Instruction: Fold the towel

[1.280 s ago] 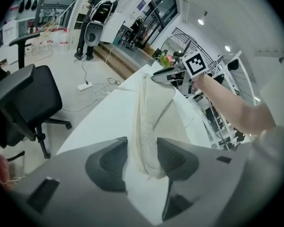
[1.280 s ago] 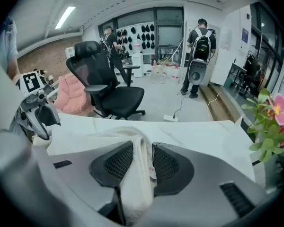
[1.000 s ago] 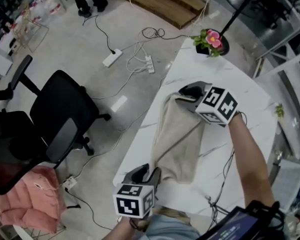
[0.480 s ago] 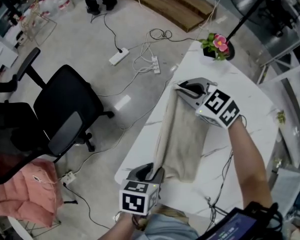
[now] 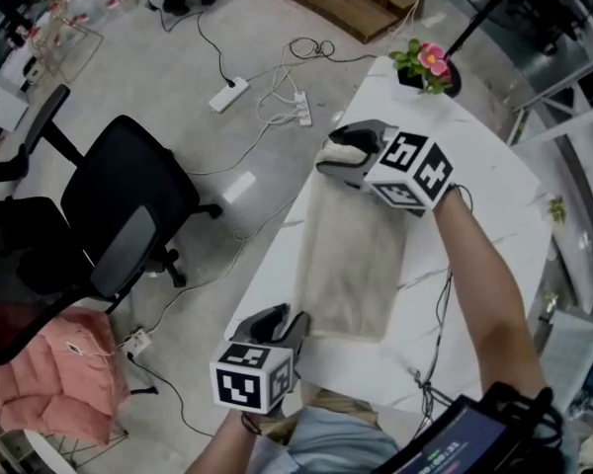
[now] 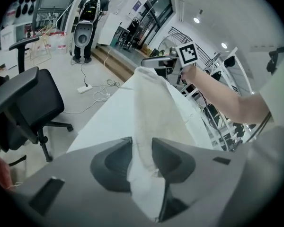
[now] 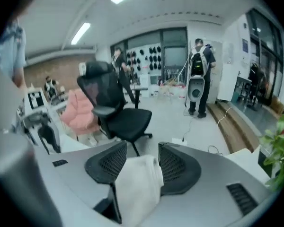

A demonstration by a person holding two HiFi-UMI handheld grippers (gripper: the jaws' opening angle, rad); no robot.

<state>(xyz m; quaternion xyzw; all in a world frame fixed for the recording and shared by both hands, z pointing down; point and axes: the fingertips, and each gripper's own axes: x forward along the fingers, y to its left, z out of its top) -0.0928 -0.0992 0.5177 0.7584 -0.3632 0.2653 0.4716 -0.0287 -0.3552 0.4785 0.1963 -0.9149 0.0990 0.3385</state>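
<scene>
1. Towel of beige cloth (image 5: 351,265) stretched lengthwise over white marble table (image 5: 494,215), centre of head view, running bottom to top.
2. Near end, lower left of centre: pinched in grey left gripper (image 5: 282,322), jaws only narrowly apart and clamped on the fabric.
3. Far end, up top: bunched fold sitting between jaws of grey right gripper (image 5: 338,156), opening now, spread wide, pads not squeezing.
4. Black office chair (image 5: 128,215) out on the left, on the floor.

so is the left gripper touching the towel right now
Touching. The left gripper view shows the towel pinched between the jaws of the left gripper, with both pads pressed against the cloth and no gap on either side.
</scene>
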